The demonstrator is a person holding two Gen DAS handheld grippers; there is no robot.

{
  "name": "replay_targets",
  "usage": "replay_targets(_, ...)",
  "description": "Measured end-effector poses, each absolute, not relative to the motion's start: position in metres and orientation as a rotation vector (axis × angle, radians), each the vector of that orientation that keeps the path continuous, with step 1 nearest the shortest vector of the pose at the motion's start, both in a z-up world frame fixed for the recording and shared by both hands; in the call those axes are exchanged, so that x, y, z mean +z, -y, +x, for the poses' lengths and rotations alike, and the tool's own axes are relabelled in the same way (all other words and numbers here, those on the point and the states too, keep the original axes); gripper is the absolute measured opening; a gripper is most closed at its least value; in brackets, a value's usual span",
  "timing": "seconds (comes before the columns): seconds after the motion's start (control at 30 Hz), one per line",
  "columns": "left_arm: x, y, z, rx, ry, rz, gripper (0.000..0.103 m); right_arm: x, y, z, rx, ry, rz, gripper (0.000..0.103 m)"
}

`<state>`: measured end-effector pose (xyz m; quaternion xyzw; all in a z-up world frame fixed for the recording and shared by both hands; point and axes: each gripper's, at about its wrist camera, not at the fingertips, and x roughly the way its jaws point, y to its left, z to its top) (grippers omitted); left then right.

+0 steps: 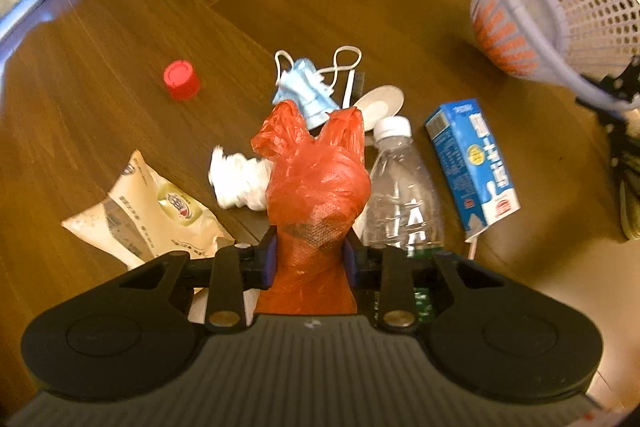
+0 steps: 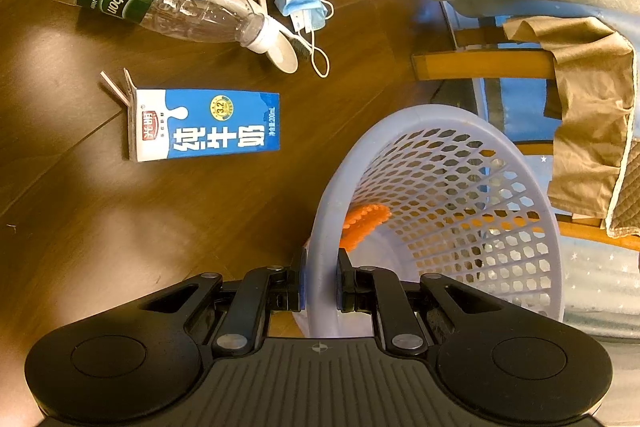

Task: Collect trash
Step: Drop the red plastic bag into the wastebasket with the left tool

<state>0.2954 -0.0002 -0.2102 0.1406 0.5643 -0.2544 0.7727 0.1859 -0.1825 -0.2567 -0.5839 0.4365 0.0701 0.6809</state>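
My left tongs (image 1: pixel 310 251) are clenched on a red bag (image 1: pixel 316 183), gripping it low at a twisted neck while the loose bulk flops above the pads. My right tongs (image 2: pixel 321 279) are clamped on the rim of the basket (image 2: pixel 440 195), holding it tipped, its mouth toward the litter.

The bag is thin and slippery; if the film slides between the pads it will drop back among the bottle (image 1: pixel 402 195), the tissue (image 1: pixel 240 179) and the mask (image 1: pixel 306 93). Its trailing folds could also snag the bottle or sweep the spoon (image 1: pixel 380 103) aside as I carry it over. I cannot tell from the blurred right view whether the bag hangs clear of the desk (image 1: pixel 120 67).

The basket is pinched only at its rim, so it could twist and spill, or I might miss its mouth. The carton (image 2: pixel 208 125), cap (image 1: pixel 181 80) and wrapper (image 1: pixel 148 211) remain out.
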Motion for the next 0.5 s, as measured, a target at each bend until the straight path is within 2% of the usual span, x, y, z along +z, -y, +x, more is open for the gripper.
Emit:
replay_targets(0.23,-0.154,0.017,0.292,-0.584,-1.168,0.282,0.027,-0.257,0.183,0.185,0.158,-0.981,-1.305,0.01)
replay_targets(0.5,-0.086,0.071,0.293,-0.657,-1.038,0.297,0.027,-0.255,0.181,0.18,0.163,-0.979,-1.295,0.01)
